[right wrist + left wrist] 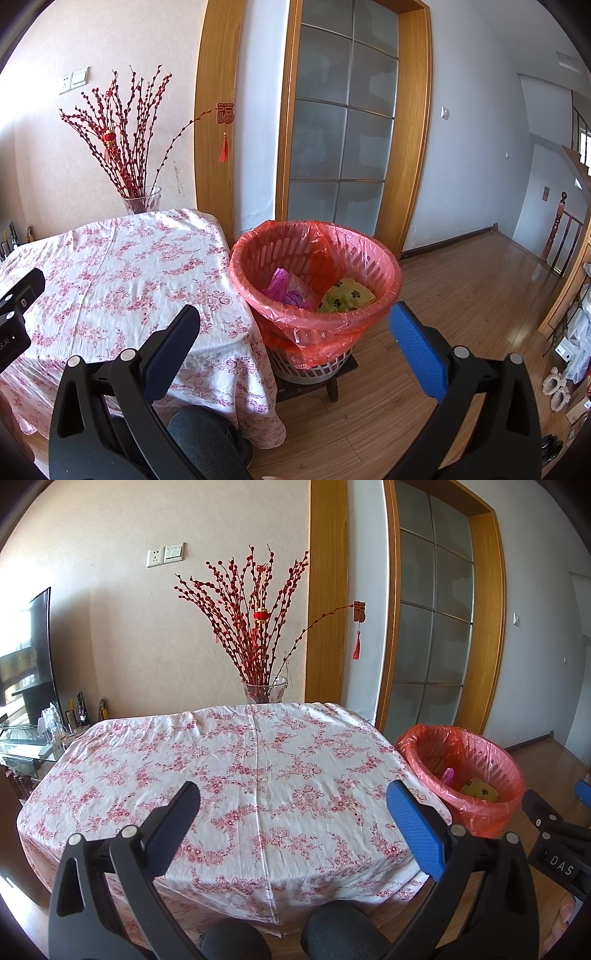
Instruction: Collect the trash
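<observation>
Left gripper (293, 808) is hovering over the near half of the tabletop (229, 760), fingers spread wide, nothing between them; one finger pad is black, the other blue. Right gripper (294, 325) is likewise standing wide apart and gripping nothing, its gap looking onto the near rim of the trash basket (314, 369). The floral tablecloth (122, 273) is covering the whole tabletop and draping over its edges; no loose item is showing on the cloth in either view. The basket is sitting just beside the right edge of the table, raised on a small dark stool (332, 387) on the wooden floor (461, 288), and is lined with a red plastic bag (280, 325) folded over the rim. Inside the basket the trash is lying at the bottom: a purple crumpled piece (279, 286) toward the table side and a yellow-green paw-print piece (347, 295) toward the far side (the two are lying close together; I cannot tell whether they touch). A glass vase (265, 691) of red branches is standing behind the far edge of the tabletop, against the wall. The person's knees (343, 928) in dark trousers are showing at the near edge, below the left gripper. The right gripper's body is also appearing at the right border of the left wrist view, beside the basket
</observation>
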A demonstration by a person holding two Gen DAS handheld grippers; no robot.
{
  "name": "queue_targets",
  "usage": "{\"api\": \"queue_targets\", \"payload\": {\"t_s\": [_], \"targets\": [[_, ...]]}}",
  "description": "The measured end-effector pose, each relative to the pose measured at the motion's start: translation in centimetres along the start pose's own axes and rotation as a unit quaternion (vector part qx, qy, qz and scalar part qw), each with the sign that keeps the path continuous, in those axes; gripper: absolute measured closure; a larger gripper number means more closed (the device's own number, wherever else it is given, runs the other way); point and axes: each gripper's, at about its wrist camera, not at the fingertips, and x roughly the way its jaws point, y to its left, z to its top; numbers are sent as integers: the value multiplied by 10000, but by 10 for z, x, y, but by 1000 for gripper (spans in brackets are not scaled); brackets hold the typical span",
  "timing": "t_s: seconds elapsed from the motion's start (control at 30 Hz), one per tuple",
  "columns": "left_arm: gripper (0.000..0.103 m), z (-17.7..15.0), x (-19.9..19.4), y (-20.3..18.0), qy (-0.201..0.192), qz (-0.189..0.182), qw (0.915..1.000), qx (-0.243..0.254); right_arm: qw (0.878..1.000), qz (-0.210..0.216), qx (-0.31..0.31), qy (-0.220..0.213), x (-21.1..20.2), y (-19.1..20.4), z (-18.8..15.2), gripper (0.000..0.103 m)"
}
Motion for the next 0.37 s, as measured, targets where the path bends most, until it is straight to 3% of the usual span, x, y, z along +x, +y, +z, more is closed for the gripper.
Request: {"api": "queue_targets", "payload": {"t_s": [0.37], "targets": [[4,-1,0,-1,34,-28,10000,3,10000,-4,-1,-1,0,-1,0,2]]}}
